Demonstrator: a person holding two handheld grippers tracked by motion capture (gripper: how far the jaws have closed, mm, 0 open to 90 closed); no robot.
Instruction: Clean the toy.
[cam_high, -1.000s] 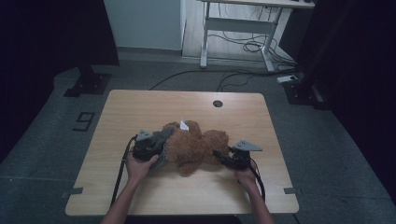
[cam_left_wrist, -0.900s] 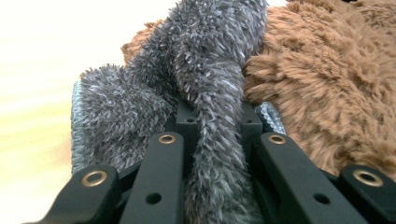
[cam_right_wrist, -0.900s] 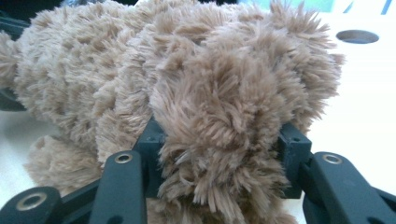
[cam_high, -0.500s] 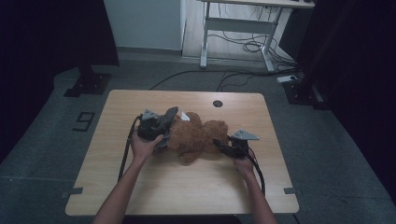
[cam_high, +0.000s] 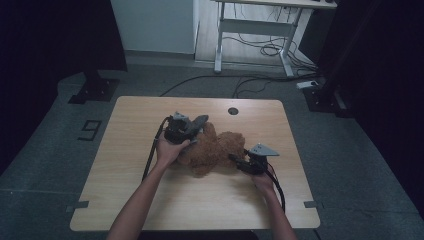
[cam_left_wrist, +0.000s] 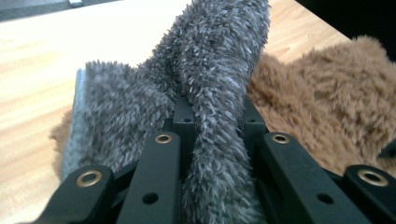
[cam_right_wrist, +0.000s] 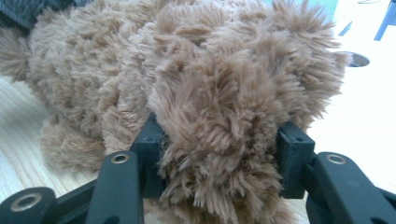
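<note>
While your left gripper (cam_left_wrist: 210, 135) pinches the grey plush fabric strip (cam_left_wrist: 219, 60) shut, lifting it clear, your right gripper (cam_right_wrist: 219, 158) clamps the brown furry stuffed toy (cam_high: 217, 150) (mid-table) as anchor; wooden table (cam_high: 150, 210) beneath.

plush toy (cam_high: 215, 150): brown | fuzzy cloth (cam_left_wrist: 210, 84): grey | table (cam_high: 130, 115): light wood

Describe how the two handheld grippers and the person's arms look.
Both grippers are dark. The left gripper and the right gripper each trail a black cable, and the right one carries a grey three-cornered plate on top. In the gripper views, the black jaws show brass-coloured rivets. The forearms are bare, with no sleeves.
</note>
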